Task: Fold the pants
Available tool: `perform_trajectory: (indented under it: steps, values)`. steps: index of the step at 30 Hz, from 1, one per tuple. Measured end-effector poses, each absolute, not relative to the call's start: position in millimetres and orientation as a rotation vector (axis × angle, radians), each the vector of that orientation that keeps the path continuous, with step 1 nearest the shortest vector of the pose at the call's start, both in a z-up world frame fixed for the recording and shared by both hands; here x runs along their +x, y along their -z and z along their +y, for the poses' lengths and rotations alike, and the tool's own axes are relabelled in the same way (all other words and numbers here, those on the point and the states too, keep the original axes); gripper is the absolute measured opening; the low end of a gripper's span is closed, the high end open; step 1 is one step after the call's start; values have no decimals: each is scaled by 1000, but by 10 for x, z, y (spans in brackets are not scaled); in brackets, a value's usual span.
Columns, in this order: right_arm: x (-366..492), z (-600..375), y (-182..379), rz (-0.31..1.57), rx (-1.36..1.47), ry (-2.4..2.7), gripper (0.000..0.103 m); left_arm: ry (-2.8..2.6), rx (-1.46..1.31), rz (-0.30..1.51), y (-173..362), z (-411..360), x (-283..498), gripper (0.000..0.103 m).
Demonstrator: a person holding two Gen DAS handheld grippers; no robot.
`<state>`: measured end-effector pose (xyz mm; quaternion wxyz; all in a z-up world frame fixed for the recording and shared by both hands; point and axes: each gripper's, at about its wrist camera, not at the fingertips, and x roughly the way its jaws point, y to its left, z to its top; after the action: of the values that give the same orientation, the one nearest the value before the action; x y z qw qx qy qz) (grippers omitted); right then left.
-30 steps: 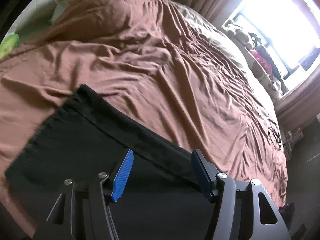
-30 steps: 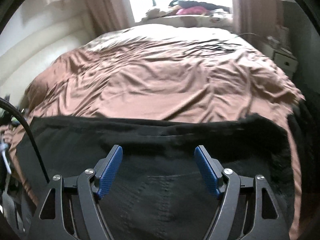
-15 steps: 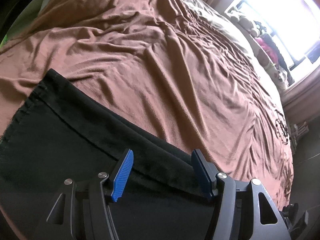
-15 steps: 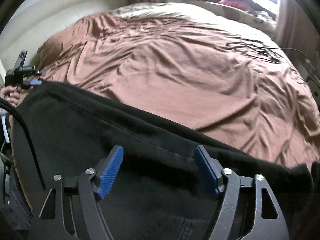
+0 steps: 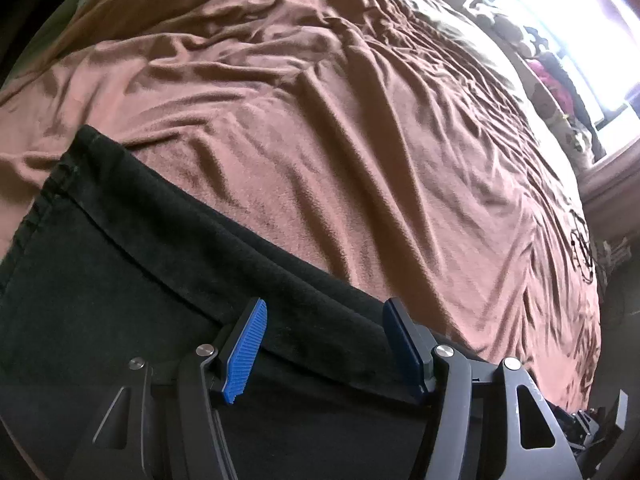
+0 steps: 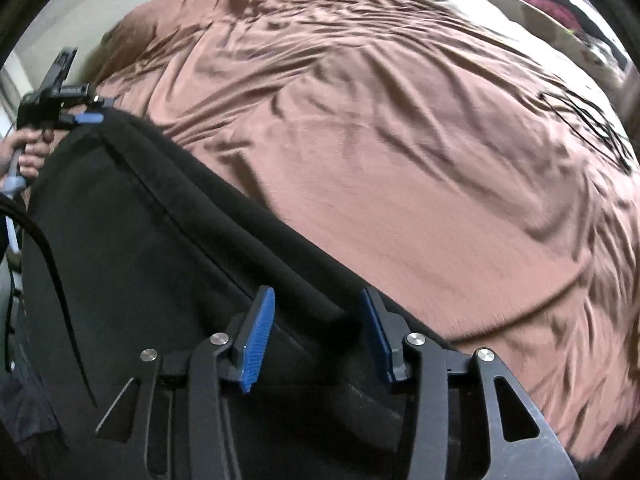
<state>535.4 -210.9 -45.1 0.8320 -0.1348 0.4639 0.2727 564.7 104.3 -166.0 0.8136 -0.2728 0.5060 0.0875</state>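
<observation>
Starting at the left of the left wrist view with the black pants (image 5: 120, 280): matte, heavy-looking cloth, laid out flat across the near side of the brown bedspread (image 5: 360, 140), stitched hem at the far left end, one long raised seam or fold running along the upper edge down toward the right. Moving to the left gripper (image 5: 320, 308): blue pads spread wide, hovering over that upper edge, cloth passing under the gap, no pinch to be seen. Further right, only wrinkled brown cover, then a bright window (image 5: 580, 20) at the top corner. Switching to the right wrist view, again from the left: a left hand (image 6: 30, 156) wrapped round its gripper's handle, right at the far corner of the pants (image 6: 160, 240), with a dark cable (image 6: 52, 264) dangling across the cloth just below. Same black fabric stretching diagonally down to the right gripper (image 6: 318, 296): jaws just been closing, now half-narrowed, the thick ridge of the pants' edge sitting between the pads, not visibly squeezed yet. Off to the right, blurred brown bedspread and a tangle of black cord (image 6: 592, 128) lying on it.
</observation>
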Motion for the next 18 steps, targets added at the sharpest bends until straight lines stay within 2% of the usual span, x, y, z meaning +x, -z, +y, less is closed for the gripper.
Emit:
perform_trajectory:
  steps: [12,13,14,15,18]
  values:
    - [5615,-1789,701,1100,-347,-677,41,-209,-619,1109,1709,1091,5638,63]
    - [5614,-1770,702,1096,-352,-678,28,-213,-624,1110,1710,1092,5642,63]
    - [5606,-1782,687,1096,-354,-682,7,-219,-634,1114,1715,1100,5651,63]
    - [5579,-1764,672,1089,-372,-666,3,-222,-639,1116,1718,1101,5659,63]
    - [5442,-1748,528,1051,-386,-643,1,-233,-638,1129,1737,1090,5694,63]
